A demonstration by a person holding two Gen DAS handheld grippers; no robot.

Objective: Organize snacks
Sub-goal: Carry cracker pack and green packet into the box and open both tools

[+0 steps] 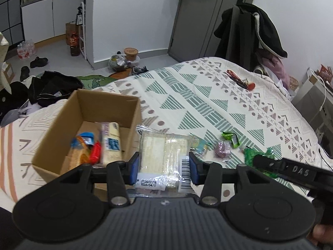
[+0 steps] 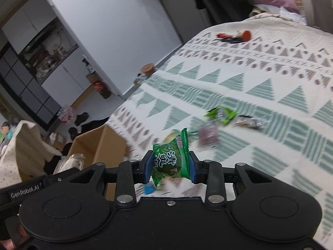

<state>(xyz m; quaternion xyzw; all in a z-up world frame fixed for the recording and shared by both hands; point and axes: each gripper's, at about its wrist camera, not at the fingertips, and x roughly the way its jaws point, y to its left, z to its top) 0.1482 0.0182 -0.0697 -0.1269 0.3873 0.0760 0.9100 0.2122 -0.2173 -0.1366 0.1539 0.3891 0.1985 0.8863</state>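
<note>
The left tool (image 1: 163,169) grips a clear packet (image 1: 164,158) between its pads; the right tool (image 2: 170,169) clamps a green sweet (image 2: 170,158); the box (image 1: 62,129) sits just left; loose snacks (image 2: 220,114) lie farther on the bed (image 1: 208,95).

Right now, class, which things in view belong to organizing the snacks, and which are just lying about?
Belong to the job:
cardboard box
clear cracker pack in left gripper
green snack packet in right gripper
loose snacks on the bed

Just lying about:
red-and-black item
dark coat
shoes
</note>
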